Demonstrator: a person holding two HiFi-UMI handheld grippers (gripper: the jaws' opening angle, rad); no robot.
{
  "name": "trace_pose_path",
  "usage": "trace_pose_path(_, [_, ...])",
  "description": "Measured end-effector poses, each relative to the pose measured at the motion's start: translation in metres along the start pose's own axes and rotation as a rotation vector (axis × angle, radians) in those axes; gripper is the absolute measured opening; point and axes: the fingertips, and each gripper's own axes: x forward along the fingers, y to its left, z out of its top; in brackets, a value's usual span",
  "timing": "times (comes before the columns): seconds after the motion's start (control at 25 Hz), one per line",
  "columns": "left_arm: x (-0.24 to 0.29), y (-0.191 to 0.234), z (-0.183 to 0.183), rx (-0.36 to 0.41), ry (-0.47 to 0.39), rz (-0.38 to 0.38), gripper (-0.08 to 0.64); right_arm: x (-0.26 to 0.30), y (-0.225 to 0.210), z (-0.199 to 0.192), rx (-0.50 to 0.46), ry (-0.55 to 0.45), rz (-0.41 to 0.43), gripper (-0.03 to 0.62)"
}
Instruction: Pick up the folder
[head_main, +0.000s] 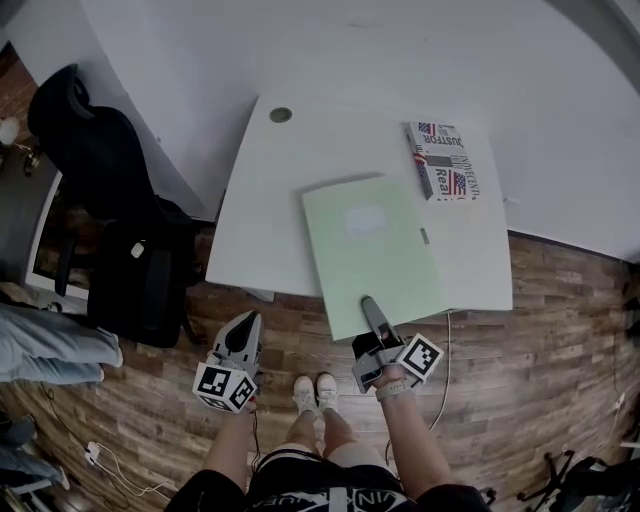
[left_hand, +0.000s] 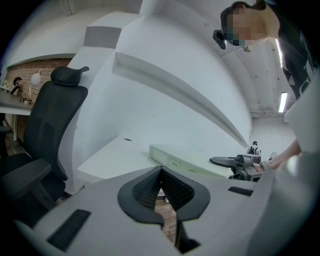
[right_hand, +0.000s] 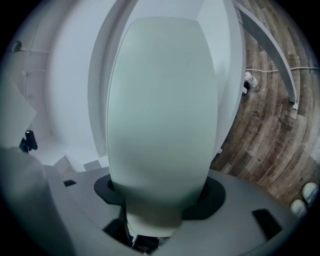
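A thick pale green folder (head_main: 370, 250) lies flat on the white table (head_main: 260, 230), its near end jutting past the table's front edge. My right gripper (head_main: 368, 305) is rolled on its side, with one jaw on top of that near end. In the right gripper view the folder (right_hand: 160, 110) fills the gap from pad to pad, so my right gripper (right_hand: 161, 192) is shut on it. My left gripper (head_main: 249, 322) hangs off the table's front left over the wooden floor. Its tips (left_hand: 160, 172) meet and hold nothing. From there I see the folder (left_hand: 185, 162) side-on and the right gripper (left_hand: 230, 161).
A book with flag print (head_main: 443, 160) lies at the table's back right, next to the folder. A cable hole (head_main: 281, 115) sits at the back left. A black office chair (head_main: 90, 140) and a dark bag (head_main: 140, 280) stand left of the table. Someone's legs (head_main: 40, 345) are at far left.
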Motion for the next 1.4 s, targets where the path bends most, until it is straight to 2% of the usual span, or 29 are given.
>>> trace_pose_path(0.36, [0.001, 0.002, 0.023, 0.012, -0.028, 0.001, 0.014, -0.008, 0.004, 0.007, -0.035, 0.014, -0.143, 0.291])
trace_pose_path(0.48, [0.002, 0.002, 0.03, 0.016, -0.038, 0.0, 0.014, -0.002, 0.02, 0.01, -0.037, 0.01, -0.072, 0.291])
trace_pose_path(0.6, [0.002, 0.001, 0.036, 0.021, -0.046, -0.002, 0.014, 0.001, 0.03, 0.014, -0.064, 0.013, -0.05, 0.291])
trace_pose_path(0.76, [0.0, 0.002, 0.042, 0.027, -0.05, 0.002, 0.014, -0.003, 0.033, 0.018, -0.078, 0.017, -0.11, 0.291])
trace_pose_path(0.84, [0.0, 0.002, 0.045, 0.031, -0.049, 0.001, 0.014, 0.001, 0.043, 0.021, -0.108, 0.014, -0.042, 0.291])
trace_pose_path(0.92, [0.0, 0.003, 0.047, 0.035, -0.047, -0.002, 0.014, 0.002, 0.048, 0.023, -0.127, 0.013, -0.019, 0.291])
trace_pose_path(1.4, [0.003, 0.001, 0.068, 0.058, -0.066, -0.001, 0.014, -0.012, 0.061, 0.038, -0.227, 0.015, -0.048, 0.291])
